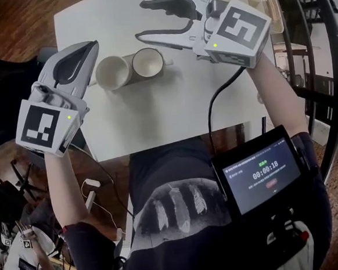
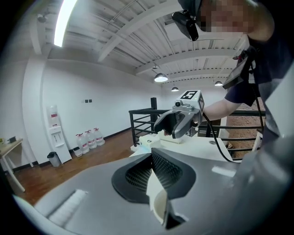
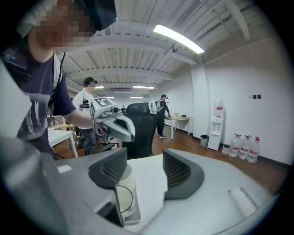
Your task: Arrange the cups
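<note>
Cream ceramic left cup (image 1: 113,72) touches right cup (image 1: 147,62) on white table (image 1: 173,108). Left gripper (image 1: 93,48), nine o'clock, fully closed, empty. Right gripper (image 1: 141,18), one o'clock, wide apart, empty.

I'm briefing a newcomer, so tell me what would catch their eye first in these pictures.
Two white cups stand out, side by side and touching, on the white table. The right gripper gapes wide open just beyond them, while the left gripper, jaws shut, is close at their left.
</note>
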The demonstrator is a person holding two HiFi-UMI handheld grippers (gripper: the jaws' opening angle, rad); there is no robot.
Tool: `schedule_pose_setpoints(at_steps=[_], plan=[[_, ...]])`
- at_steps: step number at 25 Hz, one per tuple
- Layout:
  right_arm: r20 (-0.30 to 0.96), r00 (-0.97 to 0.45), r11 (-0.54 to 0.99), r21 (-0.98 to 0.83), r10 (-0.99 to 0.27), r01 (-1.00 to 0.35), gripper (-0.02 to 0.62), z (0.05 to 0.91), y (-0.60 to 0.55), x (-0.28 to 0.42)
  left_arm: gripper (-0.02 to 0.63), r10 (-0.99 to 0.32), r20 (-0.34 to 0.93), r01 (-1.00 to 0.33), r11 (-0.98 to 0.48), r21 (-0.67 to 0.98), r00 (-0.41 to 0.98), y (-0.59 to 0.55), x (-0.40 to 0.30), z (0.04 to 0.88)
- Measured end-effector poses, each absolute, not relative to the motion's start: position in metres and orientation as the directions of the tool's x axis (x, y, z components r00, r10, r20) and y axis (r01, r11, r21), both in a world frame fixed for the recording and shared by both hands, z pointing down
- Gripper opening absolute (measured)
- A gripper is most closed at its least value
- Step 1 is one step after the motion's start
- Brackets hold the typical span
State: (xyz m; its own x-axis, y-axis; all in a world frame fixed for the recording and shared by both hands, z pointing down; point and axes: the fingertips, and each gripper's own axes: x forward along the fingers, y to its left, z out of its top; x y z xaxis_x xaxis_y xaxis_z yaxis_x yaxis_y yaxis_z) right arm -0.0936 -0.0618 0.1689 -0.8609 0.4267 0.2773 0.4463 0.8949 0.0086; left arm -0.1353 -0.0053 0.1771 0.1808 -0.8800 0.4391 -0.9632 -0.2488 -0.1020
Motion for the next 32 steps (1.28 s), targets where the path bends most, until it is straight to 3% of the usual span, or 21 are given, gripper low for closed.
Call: schedule_pose_setpoints(at_steps=[1,3,4,32], plan=[[0.279,-0.855,0.889,0.012,0.437,0.458,0.233,0.169,-0.06,-0.095,0.015,-0.881,0.435,-0.963,-0.251,-0.096,0.186,-0.009,-0.133,0.177],[0.28,-0.846,0.88,0.012,0.453,0.475,0.045,0.169,-0.057,-0.094,0.015,-0.881,0.432,-0.964,-0.251,-0.081,0.193,-0.012,-0.13,0.179],[0.277,-0.842,0.875,0.008,0.463,0.484,0.005,0.169,-0.054,-0.093,0.015,-0.88,0.434,-0.965,-0.251,-0.076,0.195,-0.013,-0.129,0.18],[0.32,-0.817,0.855,0.035,0.48,0.517,0.005,0.172,-0.027,-0.082,0.015,-0.873,0.439,-0.96,-0.27,-0.068,0.214,-0.015,-0.132,0.186]])
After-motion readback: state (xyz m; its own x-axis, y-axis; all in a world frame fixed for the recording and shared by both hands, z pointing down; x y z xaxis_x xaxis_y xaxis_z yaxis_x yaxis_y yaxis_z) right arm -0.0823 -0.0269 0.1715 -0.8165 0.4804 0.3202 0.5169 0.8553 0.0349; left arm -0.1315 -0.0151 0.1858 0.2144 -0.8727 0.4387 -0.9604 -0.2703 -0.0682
